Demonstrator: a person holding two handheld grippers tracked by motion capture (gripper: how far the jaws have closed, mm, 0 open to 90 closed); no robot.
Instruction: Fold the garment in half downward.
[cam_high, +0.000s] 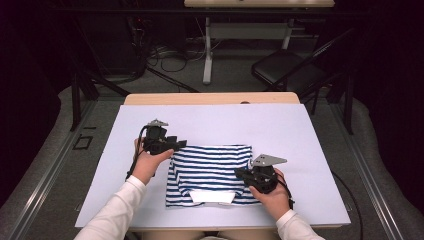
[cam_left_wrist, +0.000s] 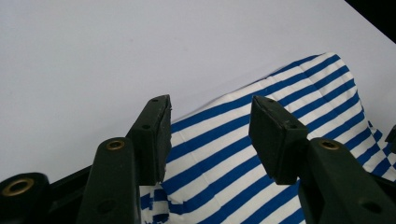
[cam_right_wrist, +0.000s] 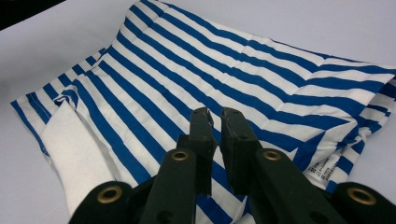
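Striped cloth (cam_right_wrist: 224, 79), white label (cam_right_wrist: 322, 169), right gripper view

A lab-like recording room is being shown: a desk (cam_high: 300, 125) under white sheeting, floor cables (cam_high: 165, 57), a folding chair (cam_high: 287, 70), dark surroundings.

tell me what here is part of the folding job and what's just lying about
In the job:
- blue-and-white striped folded cloth garment
- left claw, open above the cloth
- right claw, nearly shut

Lying about:
- black folding chair
- tangled black cables on the floor
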